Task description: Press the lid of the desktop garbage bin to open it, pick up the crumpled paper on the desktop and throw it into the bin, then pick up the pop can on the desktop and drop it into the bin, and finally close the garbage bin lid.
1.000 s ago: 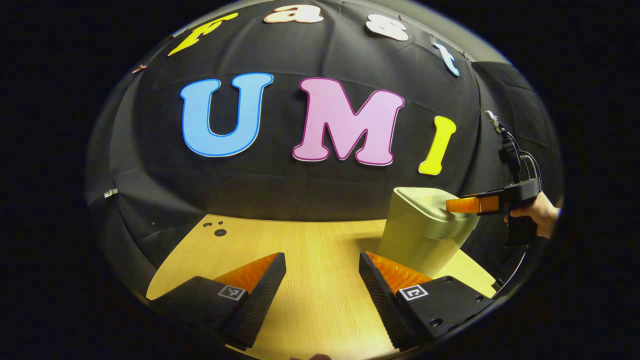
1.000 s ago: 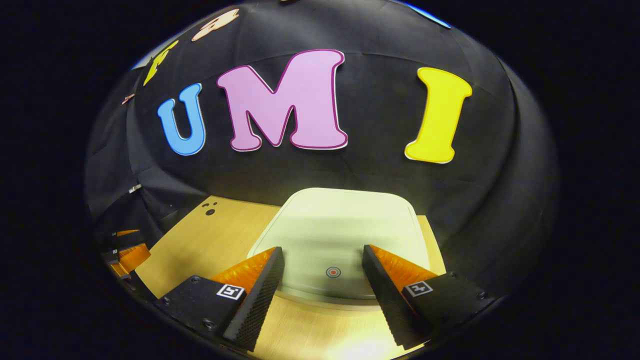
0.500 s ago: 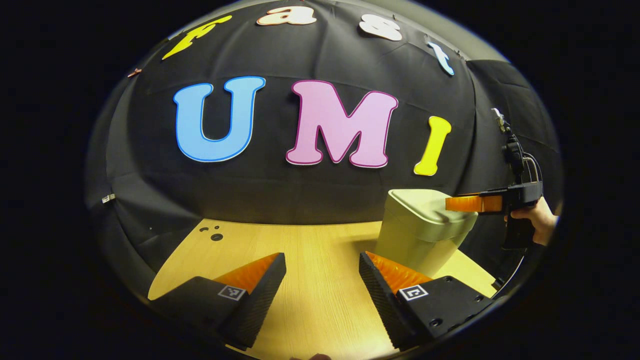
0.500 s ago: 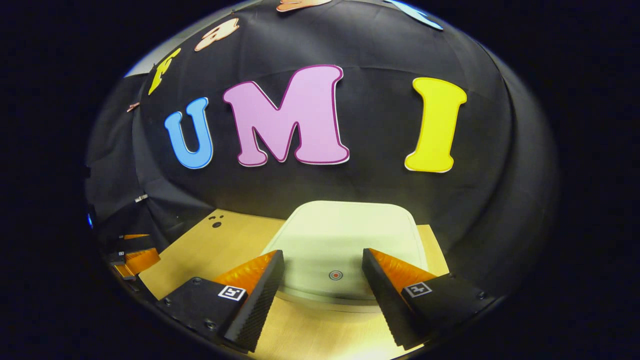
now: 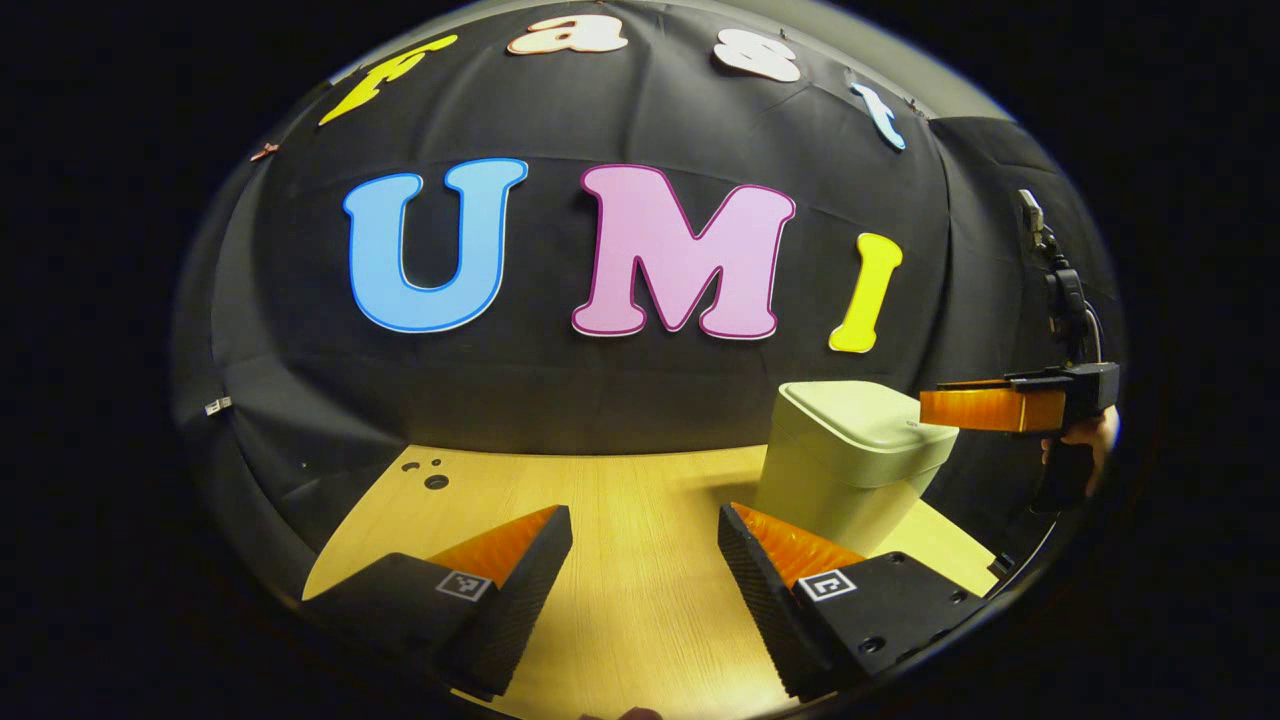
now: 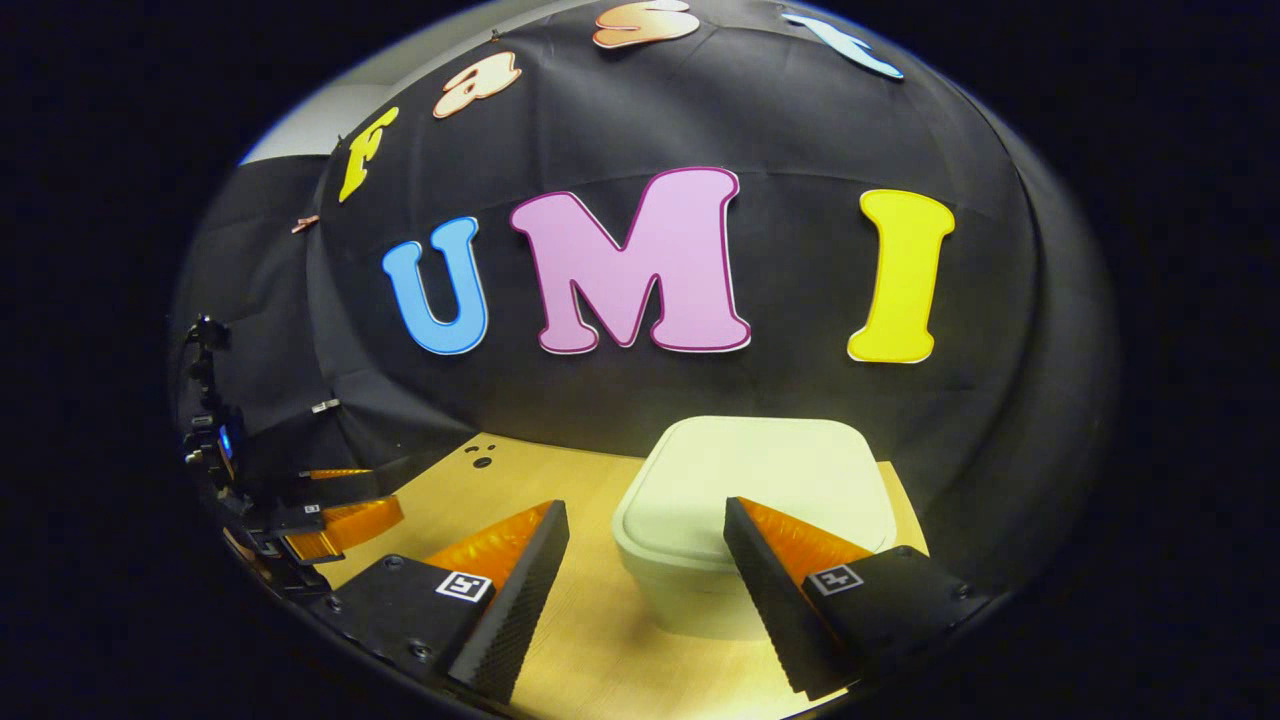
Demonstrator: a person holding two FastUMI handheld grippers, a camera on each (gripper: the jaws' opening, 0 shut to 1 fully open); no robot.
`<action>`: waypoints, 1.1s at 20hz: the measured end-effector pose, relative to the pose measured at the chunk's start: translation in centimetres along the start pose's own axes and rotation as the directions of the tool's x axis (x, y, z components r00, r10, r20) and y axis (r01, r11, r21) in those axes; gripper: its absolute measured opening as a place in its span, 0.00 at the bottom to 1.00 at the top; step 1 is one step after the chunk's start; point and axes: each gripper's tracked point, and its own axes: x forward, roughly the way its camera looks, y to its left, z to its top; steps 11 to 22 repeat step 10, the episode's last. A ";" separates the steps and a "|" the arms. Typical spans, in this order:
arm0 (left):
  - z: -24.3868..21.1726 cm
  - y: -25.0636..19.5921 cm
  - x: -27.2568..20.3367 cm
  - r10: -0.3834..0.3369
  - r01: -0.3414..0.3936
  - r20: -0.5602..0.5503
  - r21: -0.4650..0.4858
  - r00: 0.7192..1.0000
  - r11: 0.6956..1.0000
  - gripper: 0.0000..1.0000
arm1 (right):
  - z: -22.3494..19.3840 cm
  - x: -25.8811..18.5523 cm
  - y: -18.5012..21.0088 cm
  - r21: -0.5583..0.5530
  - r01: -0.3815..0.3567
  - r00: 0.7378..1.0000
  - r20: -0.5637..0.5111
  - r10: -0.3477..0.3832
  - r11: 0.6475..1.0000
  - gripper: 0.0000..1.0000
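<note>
The bin (image 6: 745, 520) sits on the table (image 5: 640, 560) with its lid down. Both the left hand-held gripper (image 5: 645, 575) and right hand-held gripper (image 6: 645, 575) gape wide, empty. No paper or can is visible, so disposal seems done.

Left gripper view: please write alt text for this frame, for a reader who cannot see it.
A pale desktop garbage bin with its lid closed stands at the right of a wooden table. The right gripper, held in a hand, hovers level beside the lid's near edge. The left gripper is open above bare tabletop in the foreground.
</note>
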 end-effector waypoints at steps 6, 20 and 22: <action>0.9 -0.6 0.2 -0.009 0.009 0.021 0.011 1.000 1.000 0.95 | -0.6 -1.4 1.7 0.003 -0.016 1.000 0.015 0.016 1.000 0.98; 0.8 -0.8 -0.1 -0.014 0.014 0.023 0.013 1.000 1.000 0.95 | -2.0 -1.8 2.4 0.013 -0.019 1.000 0.000 0.019 1.000 0.98; 0.8 -0.8 -0.1 -0.014 0.014 0.023 0.013 1.000 1.000 0.95 | -2.0 -1.8 2.4 0.013 -0.019 1.000 0.000 0.019 1.000 0.98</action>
